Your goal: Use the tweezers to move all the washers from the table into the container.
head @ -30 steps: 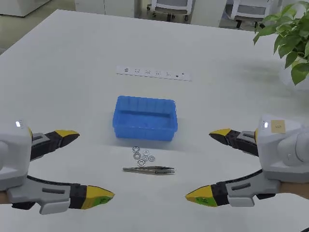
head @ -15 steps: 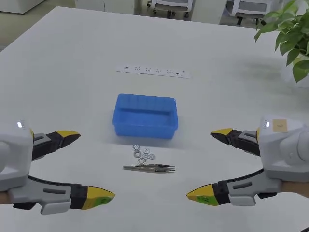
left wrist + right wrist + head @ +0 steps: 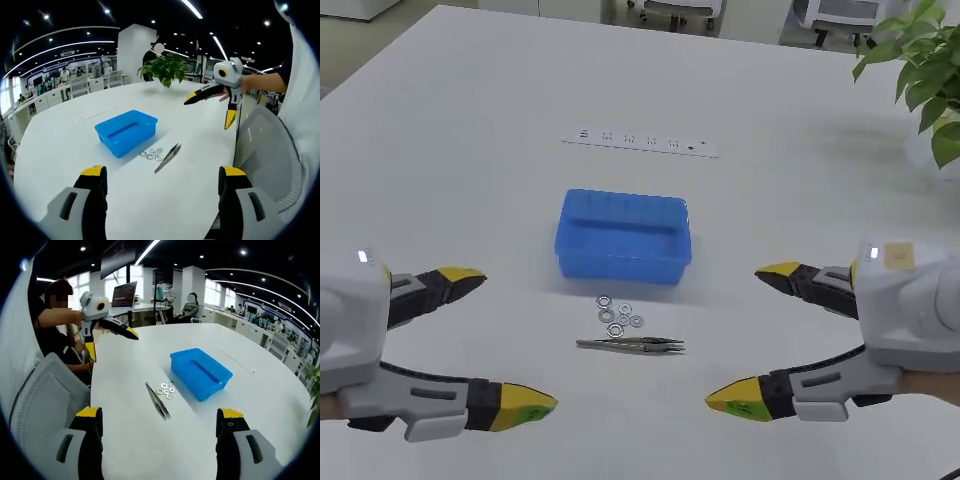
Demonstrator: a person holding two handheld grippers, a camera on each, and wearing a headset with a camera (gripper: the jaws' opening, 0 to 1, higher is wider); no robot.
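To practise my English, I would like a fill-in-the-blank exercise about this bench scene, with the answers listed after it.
1. The washers lie between the tweezers and the ___ container.
2. The left gripper and the right gripper both have their jaws ___.
3. The tweezers rest on the table, held by ___ gripper.
Missing words: blue; open; neither.

We are in an open-plan office: a big white table [image 3: 470, 120], a mesh office chair [image 3: 45, 395], a monitor [image 3: 124, 294], ceiling strip lights [image 3: 192, 8] and a potted plant [image 3: 165, 70] far right.
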